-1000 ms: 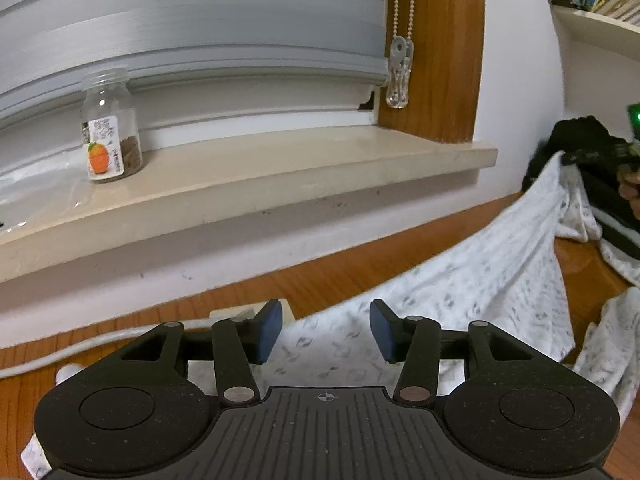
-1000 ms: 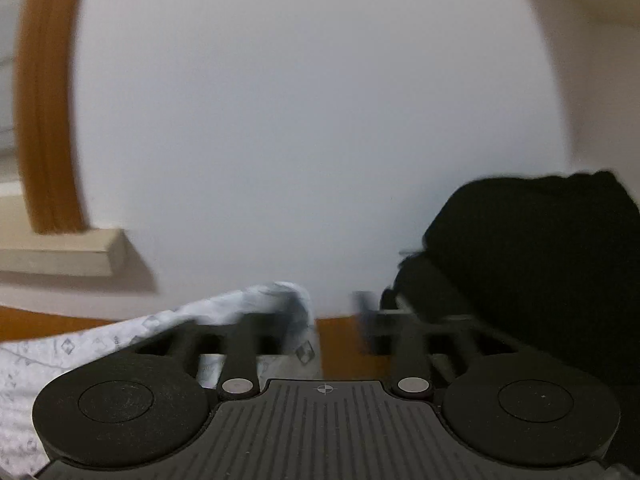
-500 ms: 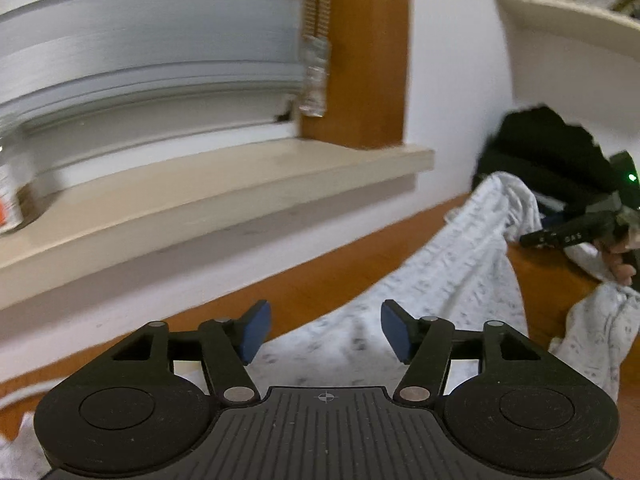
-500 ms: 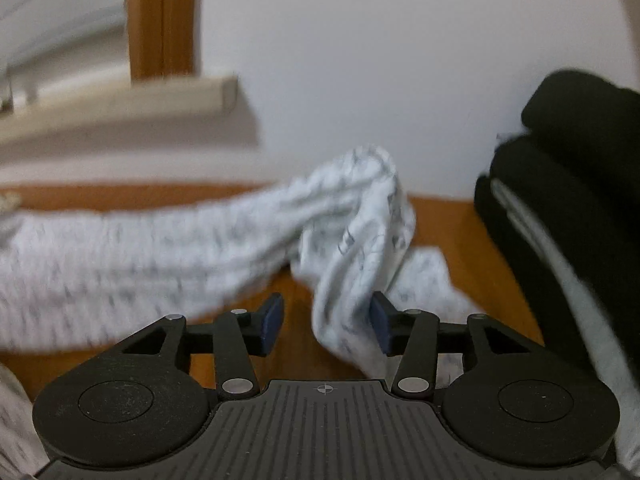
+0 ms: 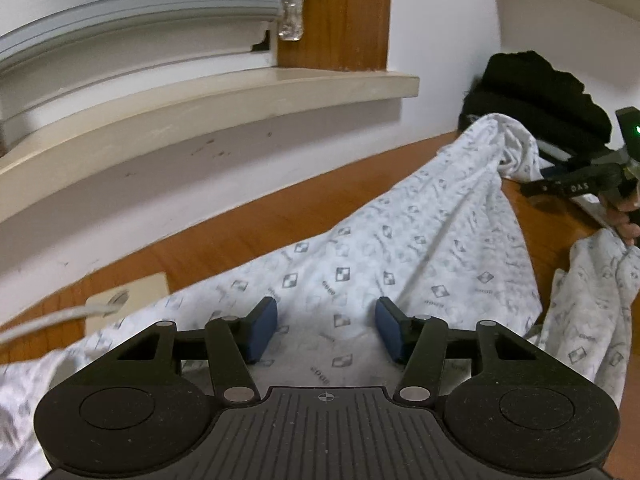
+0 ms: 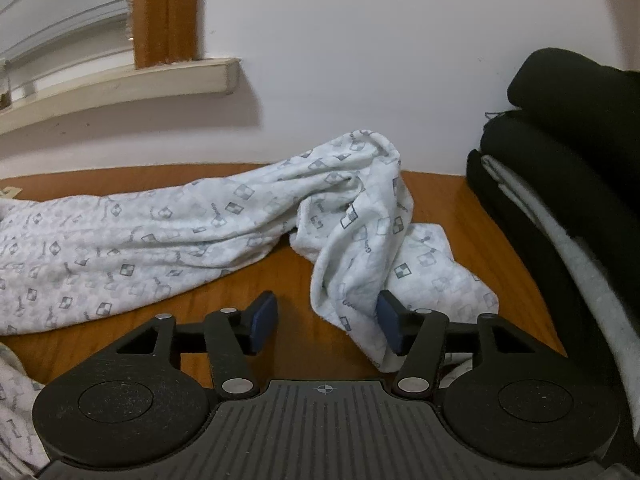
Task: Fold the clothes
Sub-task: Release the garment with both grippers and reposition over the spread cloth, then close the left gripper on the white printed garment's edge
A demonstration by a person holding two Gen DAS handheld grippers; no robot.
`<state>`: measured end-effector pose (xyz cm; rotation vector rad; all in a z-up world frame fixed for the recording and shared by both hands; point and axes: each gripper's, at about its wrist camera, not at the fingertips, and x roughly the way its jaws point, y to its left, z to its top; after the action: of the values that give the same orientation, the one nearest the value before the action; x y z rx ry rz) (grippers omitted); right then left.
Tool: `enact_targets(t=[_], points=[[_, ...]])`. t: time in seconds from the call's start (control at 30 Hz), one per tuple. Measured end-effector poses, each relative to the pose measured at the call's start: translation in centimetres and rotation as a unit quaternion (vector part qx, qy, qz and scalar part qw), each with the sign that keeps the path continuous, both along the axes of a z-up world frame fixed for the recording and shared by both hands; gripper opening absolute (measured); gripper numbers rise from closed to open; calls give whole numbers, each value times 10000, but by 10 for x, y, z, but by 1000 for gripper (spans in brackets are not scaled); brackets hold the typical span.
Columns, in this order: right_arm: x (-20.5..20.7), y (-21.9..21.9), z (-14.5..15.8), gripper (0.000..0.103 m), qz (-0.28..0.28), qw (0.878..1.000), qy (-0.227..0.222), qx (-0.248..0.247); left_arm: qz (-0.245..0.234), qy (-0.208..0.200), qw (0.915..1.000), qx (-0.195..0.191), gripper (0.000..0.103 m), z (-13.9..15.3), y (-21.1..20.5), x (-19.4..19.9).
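A white garment (image 5: 420,248) with a grey check print lies stretched across the wooden table (image 5: 248,236). My left gripper (image 5: 326,328) hovers low over its near part. Its jaws are closing, the cloth lies under and between the blue pads (image 5: 262,328), and neither pad presses on it. The garment's (image 6: 168,232) other end is bunched in a hump near the wall. My right gripper (image 6: 326,320) is opening just in front of that hump. A hanging fold brushes its right pad (image 6: 386,322) but is not pinched. A hand holds the right gripper (image 5: 536,190) at the left view's right edge.
A stack of folded black clothes (image 6: 568,152) with a pale layer stands against the wall on the right. A beige window sill (image 5: 224,104) juts out above the table. A white cable and a beige socket plate (image 5: 128,300) lie at the left, partly under the cloth.
The right gripper has let go of the raised cloth edge, sunk toward the table and spread its jaws; the cloth slumped. The left gripper moved down and closer over the garment.
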<state>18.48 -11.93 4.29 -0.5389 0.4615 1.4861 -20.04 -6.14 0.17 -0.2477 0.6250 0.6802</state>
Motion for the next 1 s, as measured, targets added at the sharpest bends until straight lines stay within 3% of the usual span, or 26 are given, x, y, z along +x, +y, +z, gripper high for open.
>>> enact_targets(t=[0.27,0.37,0.43,0.47,0.67,0.73,0.9,0.93,1.0], points=[[-21,-28,5,57,286,9996,30,-74,35,-49,10000,-43,59,0,-21,-47],[-17,-29,11,41,282,9996,44,-85,106,-55,9999,-48,59,1,-27,-63],[-11,-19,16,4,262,9995,-26,-171,140,-46,9999,-64,59,2,-28,-66],[-7,-14,22,3,243,9995,-107,-153,156,-29,9998,-78,59,3,-28,-65],[41,36,98,4,-819,9933,-132,810,312,-37,9995,-29,58,19,-29,-49],[52,55,107,14,-1307,9863,-301,962,231,-168,9996,0,58,27,-35,-37],[62,58,75,28,-1175,9909,-221,613,-287,-194,9994,-43,55,32,-60,7],[62,52,68,36,-1087,9924,-178,547,-399,-154,9991,-70,48,30,-65,15],[60,37,51,41,-906,9952,-4,371,-577,-22,9983,-113,41,23,-72,28]])
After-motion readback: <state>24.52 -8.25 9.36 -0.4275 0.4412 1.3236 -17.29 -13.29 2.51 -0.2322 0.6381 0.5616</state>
